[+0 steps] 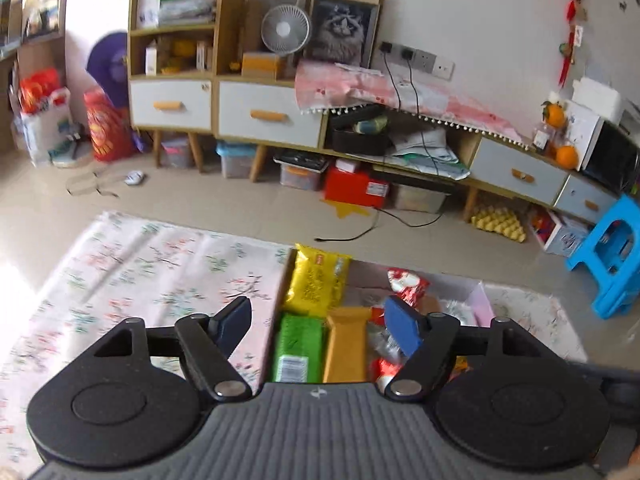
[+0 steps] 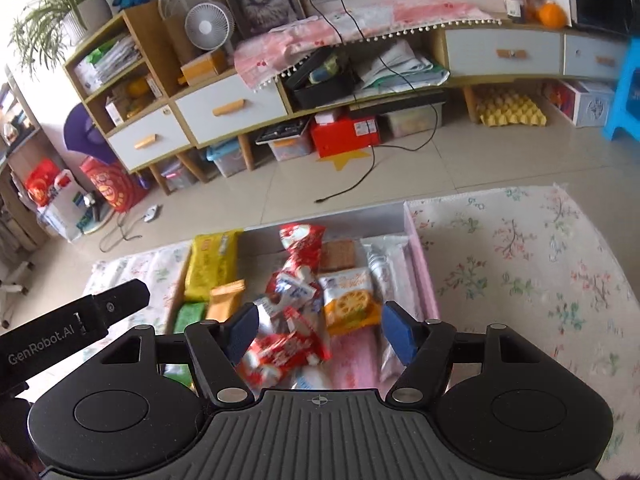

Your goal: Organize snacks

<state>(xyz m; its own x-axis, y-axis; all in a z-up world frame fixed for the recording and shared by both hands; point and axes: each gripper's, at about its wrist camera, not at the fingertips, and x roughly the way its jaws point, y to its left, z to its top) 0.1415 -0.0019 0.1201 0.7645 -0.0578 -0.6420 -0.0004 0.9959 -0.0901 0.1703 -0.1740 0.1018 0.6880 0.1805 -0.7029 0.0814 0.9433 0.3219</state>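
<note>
A shallow box [image 1: 482, 300] with pink walls [image 2: 424, 276] lies on a floral cloth and holds the snacks. At its left side lie a yellow packet [image 1: 316, 280], a green packet [image 1: 298, 348] and a tan packet [image 1: 346, 344]. My left gripper [image 1: 320, 326] hovers above these, open, with nothing between its blue pads [image 1: 402, 330]. My right gripper [image 2: 320, 332] is open over a loose heap of red-and-white packets [image 2: 288, 350], which its pads do not touch. An orange packet [image 2: 348, 300], a brown cracker pack [image 2: 338, 256] and silver packets [image 2: 380, 264] lie to the right of the heap.
The floral cloth [image 1: 140, 280] spreads to both sides of the box [image 2: 520, 280]. Beyond it come tiled floor, a black cable [image 2: 360, 184], a low cabinet [image 1: 256, 114] with bins beneath, and a blue stool [image 1: 612, 256]. The left gripper's black housing [image 2: 80, 320] shows at the left.
</note>
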